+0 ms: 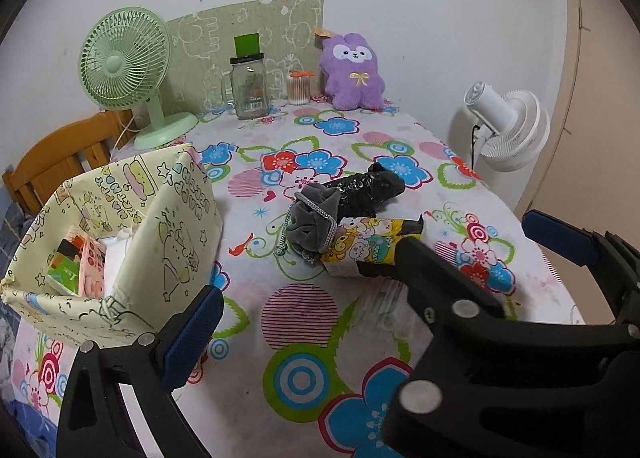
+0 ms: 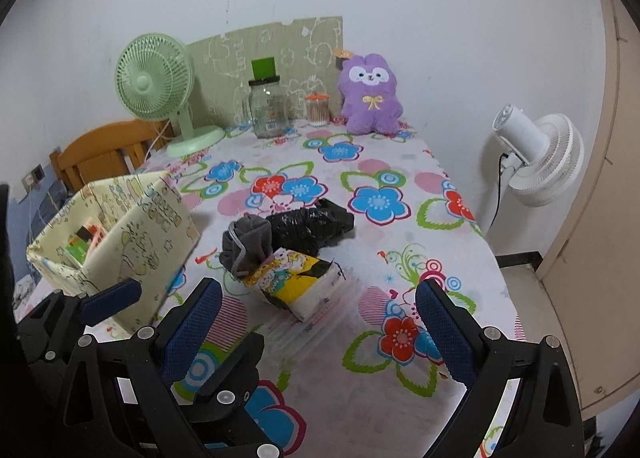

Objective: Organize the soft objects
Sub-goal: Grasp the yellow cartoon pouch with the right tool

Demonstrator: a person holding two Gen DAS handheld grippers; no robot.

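Note:
A cartoon-print tissue pack (image 2: 294, 282) lies mid-table on a clear flat packet (image 2: 308, 322). A grey drawstring pouch (image 2: 248, 246) and a crumpled black plastic bag (image 2: 314, 222) touch its far side. My right gripper (image 2: 318, 290) is open, with the pack just ahead between its fingers. My left gripper (image 1: 320, 298) is also open and empty, beside a cream fabric box (image 1: 120, 234). Its right finger is hidden behind the right gripper (image 1: 470, 230). The two grippers overlap. A purple plush (image 1: 352, 73) sits at the back.
A green fan (image 1: 124, 61), a glass jar (image 1: 249, 85) and a cotton swab tub (image 1: 299, 87) stand along the back wall. A white floor fan (image 2: 536, 153) is beyond the table's right edge. A wooden chair (image 2: 104, 153) stands at the left. The box holds packets.

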